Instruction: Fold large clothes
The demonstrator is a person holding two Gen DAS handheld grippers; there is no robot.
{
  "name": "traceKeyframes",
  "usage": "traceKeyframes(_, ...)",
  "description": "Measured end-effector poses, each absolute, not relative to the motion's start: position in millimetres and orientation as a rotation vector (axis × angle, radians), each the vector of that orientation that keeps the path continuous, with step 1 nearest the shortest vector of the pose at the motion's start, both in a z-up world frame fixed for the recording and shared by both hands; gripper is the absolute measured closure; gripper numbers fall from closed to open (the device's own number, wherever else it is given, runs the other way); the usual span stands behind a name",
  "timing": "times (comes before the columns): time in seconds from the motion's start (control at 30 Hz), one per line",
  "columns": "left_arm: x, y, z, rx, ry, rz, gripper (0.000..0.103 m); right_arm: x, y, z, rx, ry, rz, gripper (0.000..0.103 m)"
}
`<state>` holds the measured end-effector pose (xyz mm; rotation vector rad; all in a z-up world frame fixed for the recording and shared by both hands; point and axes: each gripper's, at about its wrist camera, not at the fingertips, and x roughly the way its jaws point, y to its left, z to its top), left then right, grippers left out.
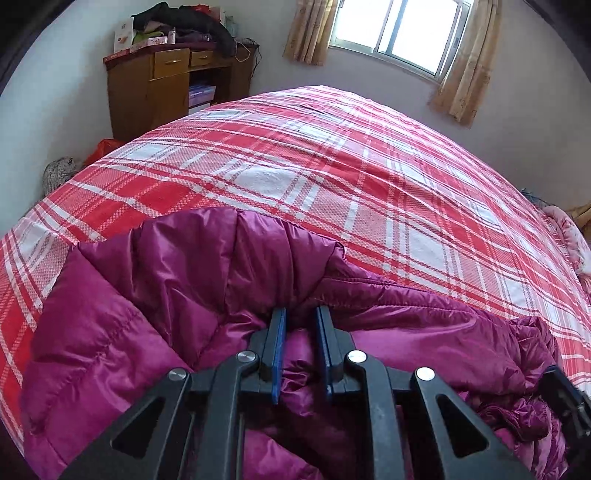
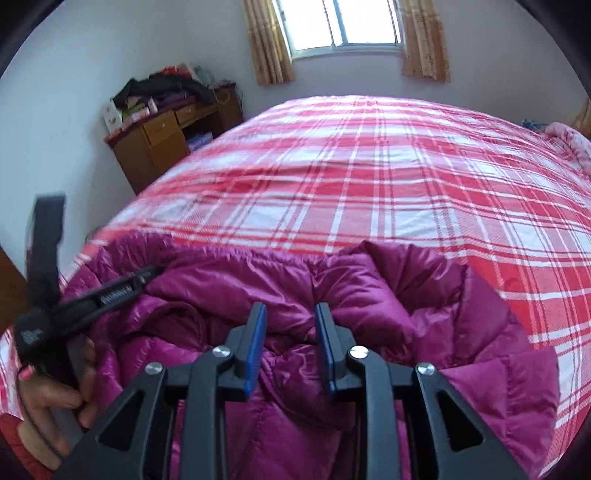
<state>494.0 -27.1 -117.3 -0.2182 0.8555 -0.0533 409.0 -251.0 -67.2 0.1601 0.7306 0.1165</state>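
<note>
A magenta puffer jacket (image 1: 177, 280) lies bunched at the near edge of a bed with a red and white plaid cover (image 1: 332, 177). My left gripper (image 1: 300, 314) has its blue-padded jaws closed on a fold of the jacket, with thick fabric between the pads. In the right wrist view the jacket (image 2: 369, 288) fills the foreground and my right gripper (image 2: 291, 310) is also closed on a fold of it. The left gripper (image 2: 155, 271) shows at the left of that view, held by a hand (image 2: 48, 402).
A wooden desk (image 1: 166, 85) piled with clothes and boxes stands against the far left wall. A window with tan curtains (image 1: 395, 29) is behind the bed. A pink pillow (image 1: 569, 236) lies at the bed's right side. The plaid cover (image 2: 369, 177) stretches beyond the jacket.
</note>
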Motion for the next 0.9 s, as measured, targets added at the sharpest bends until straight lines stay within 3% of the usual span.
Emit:
traceKeyframes(0.1, 493.4, -28.5, -116.5, -0.212, 0.855, -0.050, 0.086, 412.1, -257.7, -65.4, 0.043, 0.778, 0.007, 0.074)
traceKeyframes(0.2, 496.4, -30.0, -117.6, -0.210, 0.854, -0.049, 0.086, 425.6, -272.3, -104.4, 0.054, 0.921, -0.001, 0.074)
traceKeyframes(0.53, 496.8, -27.3, -115.6, -0.228, 0.856, -0.054, 0.086, 424.7, -277.7, -109.8, 0.081, 0.872, 0.001, 0.071)
traceKeyframes(0.63, 481.0, -15.0, -95.9, -0.259, 0.849, -0.050, 0.086, 413.2, -282.6, -96.6, 0.117, 0.872, 0.017, 0.067)
traceKeyframes(0.7, 455.3, -2.4, -67.3, -0.251, 0.797, -0.092, 0.086, 379.5, -292.5, -65.2, 0.162, 0.757, 0.043, 0.067)
traceKeyframes(0.8, 409.9, 20.6, -24.9, -0.208, 0.696, -0.155, 0.086, 317.0, -301.7, -16.2, 0.129, 0.623, 0.066, 0.054)
traceKeyframes(0.9, 351.4, 53.2, 16.9, -0.196, 0.632, -0.233, 0.086, 247.8, -310.4, 23.0, 0.090, 0.523, 0.089, 0.035)
